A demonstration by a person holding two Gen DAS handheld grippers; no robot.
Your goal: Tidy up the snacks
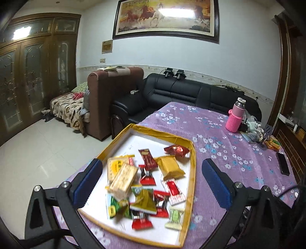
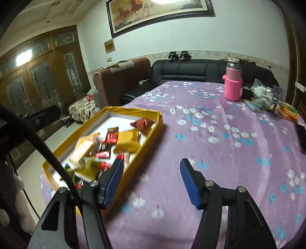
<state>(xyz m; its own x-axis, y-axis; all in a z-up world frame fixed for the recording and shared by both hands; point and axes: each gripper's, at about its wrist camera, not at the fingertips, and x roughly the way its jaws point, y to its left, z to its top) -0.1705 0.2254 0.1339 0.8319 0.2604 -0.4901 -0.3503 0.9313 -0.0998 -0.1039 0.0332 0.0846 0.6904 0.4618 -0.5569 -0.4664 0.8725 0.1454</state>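
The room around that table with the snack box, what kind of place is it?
Most likely a home living room. A black sofa runs behind the cloth-covered table, a framed horse painting hangs above, and a tall wooden cabinet stands left.
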